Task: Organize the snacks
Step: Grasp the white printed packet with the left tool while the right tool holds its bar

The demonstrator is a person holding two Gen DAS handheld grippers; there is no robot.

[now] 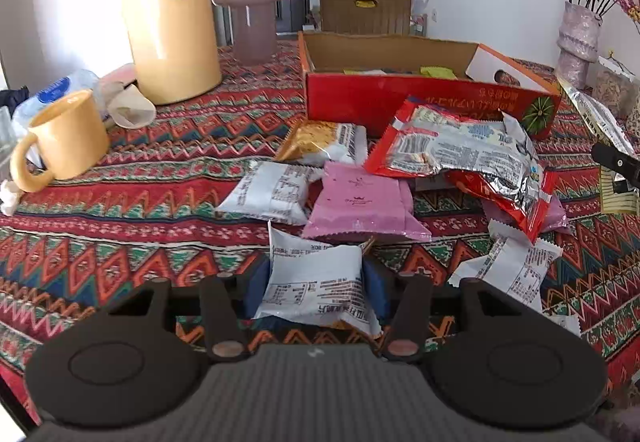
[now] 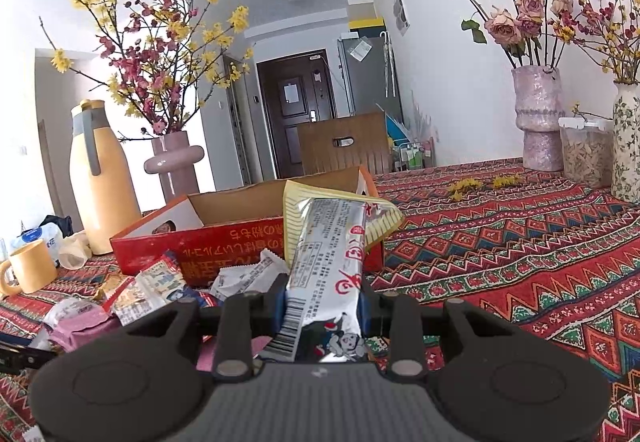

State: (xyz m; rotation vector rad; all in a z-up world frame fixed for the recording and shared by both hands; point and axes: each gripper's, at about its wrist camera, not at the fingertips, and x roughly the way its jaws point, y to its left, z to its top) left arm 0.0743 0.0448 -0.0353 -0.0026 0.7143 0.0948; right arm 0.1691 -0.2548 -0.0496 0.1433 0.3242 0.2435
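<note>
My left tool has its blue pads against both sides of a white snack packet lying on the patterned table, at about six o'clock from the pink packet and the red cardboard box. My right tool is clamped on a long silver snack packet, which sticks up toward twelve o'clock, its top overlapping the box's front wall.
</note>
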